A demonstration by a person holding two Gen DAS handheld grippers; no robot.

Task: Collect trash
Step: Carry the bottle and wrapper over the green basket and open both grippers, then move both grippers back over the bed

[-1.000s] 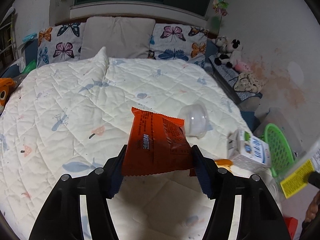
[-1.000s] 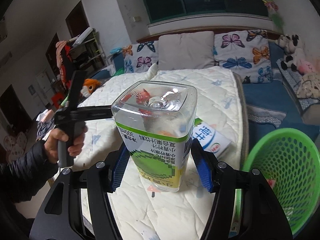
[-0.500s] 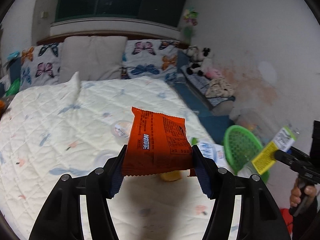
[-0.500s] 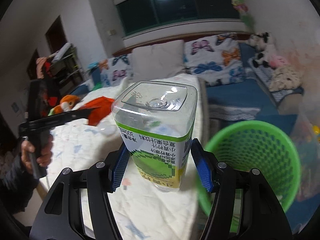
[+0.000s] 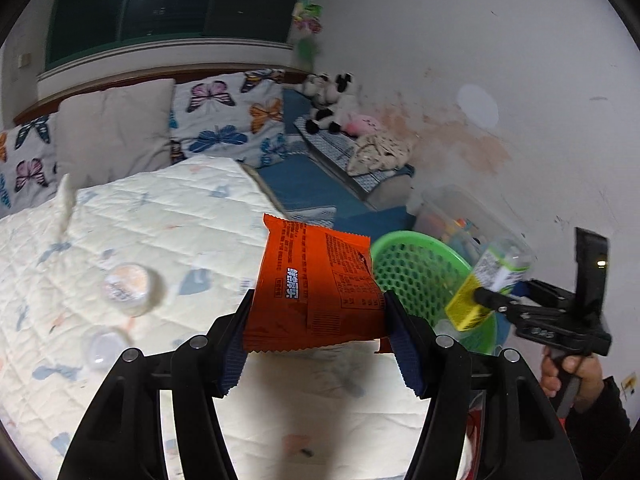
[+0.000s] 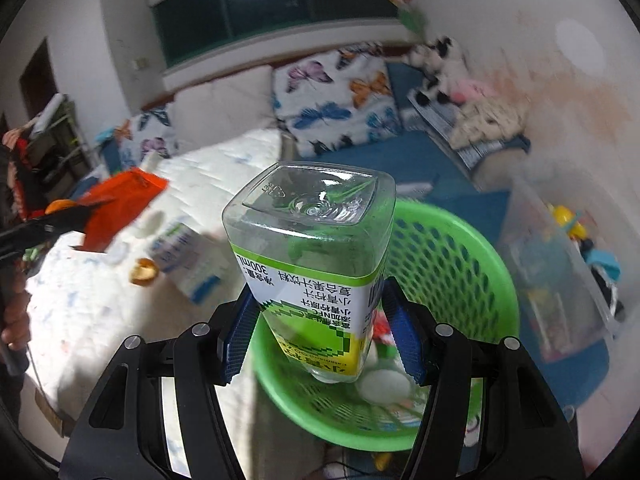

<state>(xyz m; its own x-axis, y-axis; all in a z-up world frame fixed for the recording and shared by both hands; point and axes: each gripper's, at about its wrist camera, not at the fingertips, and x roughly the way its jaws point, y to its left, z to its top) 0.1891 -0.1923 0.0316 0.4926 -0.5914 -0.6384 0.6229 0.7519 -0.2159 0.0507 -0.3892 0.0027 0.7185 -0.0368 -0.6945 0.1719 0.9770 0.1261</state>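
The right gripper (image 6: 322, 340) is squeezing a clear bottle (image 6: 312, 256) between its blue fingers (image 6: 236, 344), with the flat bottom end pointing away from the hand and the cap end pointing down. The bottle hangs right over the green basket (image 6: 452, 264), so its long side points almost straight into the basket. The basket looks like it stands on the floor beside the bed (image 5: 120, 240), and some trash already lies inside it. The right hand is the one nearer the basket, so I think the bottle should drop first; the fingers only need to let go. The left gripper (image 5: 316, 332) is clamped on an orange wrapper (image 5: 316, 284), which stands up between its fingers. It is above the edge of the bed, and the basket is just past the wrapper and a bit to the right. Back from the basket, on the bed, lie a carton (image 6: 188, 260), a small cup (image 5: 128, 288), a lid (image 5: 104, 346) and an orange scrap (image 6: 144, 272).
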